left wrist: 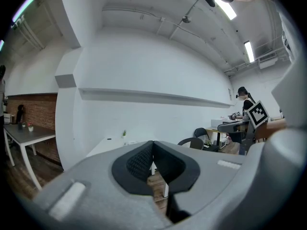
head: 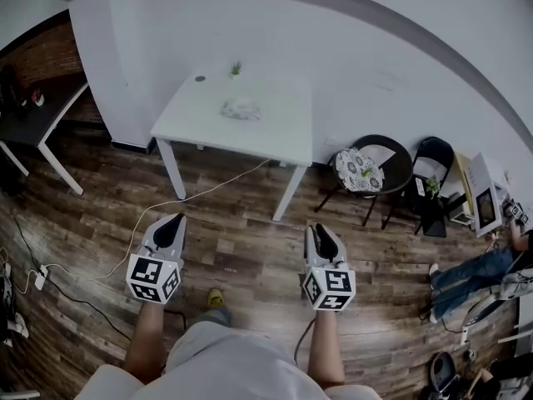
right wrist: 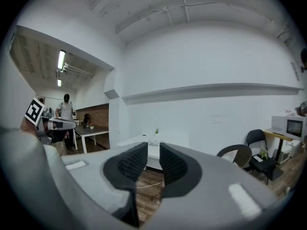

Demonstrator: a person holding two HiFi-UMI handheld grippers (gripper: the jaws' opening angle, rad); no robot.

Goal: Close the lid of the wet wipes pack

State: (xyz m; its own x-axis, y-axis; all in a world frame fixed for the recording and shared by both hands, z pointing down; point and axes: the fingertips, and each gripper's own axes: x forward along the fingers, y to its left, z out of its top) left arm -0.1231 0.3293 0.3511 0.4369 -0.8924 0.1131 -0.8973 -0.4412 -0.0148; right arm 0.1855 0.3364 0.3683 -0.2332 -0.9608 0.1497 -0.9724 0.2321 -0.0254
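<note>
Wet wipes pack (head: pixel 241 108) lies mid-table on white table (head: pixel 279 140) at far side of room, well apart from both grippers; lid state too small to tell. Left gripper (head: pixel 173 222) empty, jaws tip to tip. Right gripper (head: pixel 321 230) empty, jaws slightly apart. Approach step, by the look: best close in squarely, steady pack with one gripper, press lid flat with other.

I can see the flat, pale, soft-sided wet wipes pack (head: pixel 240 108), faintly mottled grey-green, lying flat on the white rectangular table (head: pixel 279 132). It sits about midway along the tabletop, a little toward the wall side. It is too small in view for me to tell whether its lid is open or closed.
</note>
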